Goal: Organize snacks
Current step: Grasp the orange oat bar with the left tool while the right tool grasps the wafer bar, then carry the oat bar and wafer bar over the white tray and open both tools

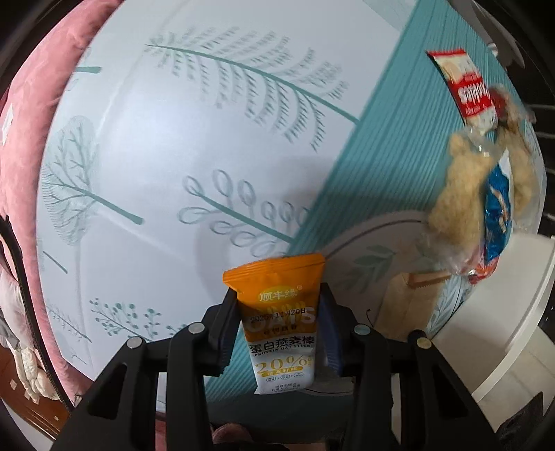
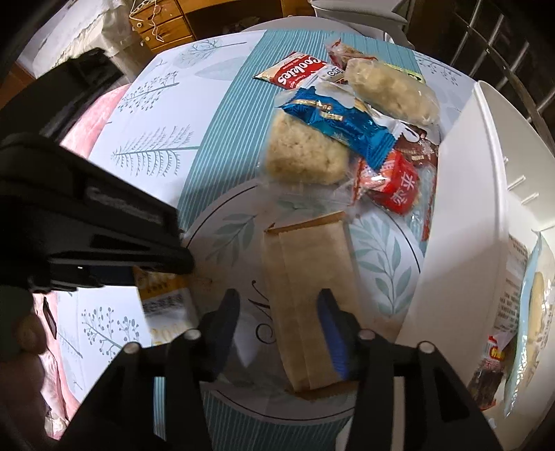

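My left gripper (image 1: 279,305) is shut on an orange and white oat stick packet (image 1: 281,322) and holds it upright above the tablecloth. The same packet shows in the right wrist view (image 2: 166,305) under the left gripper's body. My right gripper (image 2: 279,305) is open, its fingers on either side of a tan wafer packet (image 2: 308,298) that lies on a leaf-patterned plate (image 2: 381,263). A pile of snacks lies beyond the plate: a red cookies pack (image 2: 298,71), two rice cakes (image 2: 305,152), a blue wrapper (image 2: 340,126) and a red packet (image 2: 399,187).
A white bin (image 2: 485,194) stands right of the plate with several snack packs inside (image 2: 534,326). The table has a white and teal tree-print cloth (image 1: 208,138). A pink cushion (image 1: 31,114) lies at the left. A wooden drawer unit (image 2: 163,20) stands behind the table.
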Motion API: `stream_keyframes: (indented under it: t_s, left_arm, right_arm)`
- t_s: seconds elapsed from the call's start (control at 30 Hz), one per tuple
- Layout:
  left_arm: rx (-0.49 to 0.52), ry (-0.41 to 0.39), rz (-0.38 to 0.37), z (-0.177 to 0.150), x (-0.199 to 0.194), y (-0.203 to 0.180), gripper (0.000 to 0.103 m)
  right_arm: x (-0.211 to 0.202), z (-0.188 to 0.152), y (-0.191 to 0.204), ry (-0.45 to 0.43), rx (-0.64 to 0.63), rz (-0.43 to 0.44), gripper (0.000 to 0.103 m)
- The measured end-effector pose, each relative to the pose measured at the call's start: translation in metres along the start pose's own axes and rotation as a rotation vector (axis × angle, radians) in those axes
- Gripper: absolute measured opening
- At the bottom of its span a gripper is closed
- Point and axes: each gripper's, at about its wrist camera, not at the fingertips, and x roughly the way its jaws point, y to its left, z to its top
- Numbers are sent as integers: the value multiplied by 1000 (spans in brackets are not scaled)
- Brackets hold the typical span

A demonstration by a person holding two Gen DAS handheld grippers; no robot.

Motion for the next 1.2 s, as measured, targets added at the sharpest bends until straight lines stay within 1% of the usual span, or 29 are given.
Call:
stream_keyframes:
  t_s: [0.13,0.33,0.47,0.63,0.67,0.7,0.8,0.9,0.97,1.13,1.2]
  left_arm:
    - [-16,-24,-14,0,-11,10,41]
    - [-54,-27,-36,5,-19,33,41]
    - [-72,-25,-49,3,-23,61,41]
    - [-75,-26,-64,-2,-26,73,41]
    - [-74,-25,-68,-4,-27,76,41]
    - [-71,-24,-72,-8,-29,95,41]
    - [-65,-15,-86,-14,-30,114,41]
    - [-46,1,-110,-20,-36,129,41]
    - [-37,-6,-119,-24,-42,137,41]
    - [-13,-29,-136,-35,-62,158,41]
    - [-1,-34,-144,-38,-71,165,41]
  right_arm:
    - [2,5,4,-6,-16,-44,52]
    - [15,16,15,17,-54,-126,58]
    - [20,19,18,15,-63,-162,58]
    - [27,22,25,29,-92,-203,58]
    - [28,18,22,30,-91,-206,58]
    - [29,18,23,32,-89,-209,58]
    - [30,16,19,38,-74,-205,59]
    - [34,21,13,38,-22,-166,58]
    - [37,24,9,47,14,-149,57]
    - [40,25,5,59,55,-140,55]
    - [35,16,12,73,81,-130,54]
